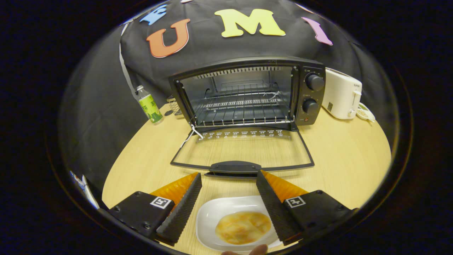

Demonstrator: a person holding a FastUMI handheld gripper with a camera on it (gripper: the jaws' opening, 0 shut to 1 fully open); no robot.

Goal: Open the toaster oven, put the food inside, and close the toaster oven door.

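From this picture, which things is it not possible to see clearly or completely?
- White plate: its near rim is cut off in the gripper view, and the open tool has one finger covering its right rim.
- Food: too blurred to identify.
- Toaster oven dial markings: too small.
- Wire holder: mostly hidden behind the oven.
- Small dish: partly behind the white toaster.

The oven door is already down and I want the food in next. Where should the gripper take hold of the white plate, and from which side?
Grip the white plate by its raised near rim, coming in low from the gripper's side. The fingers are open astride it, and the food fills the middle, leaving only the rim free.
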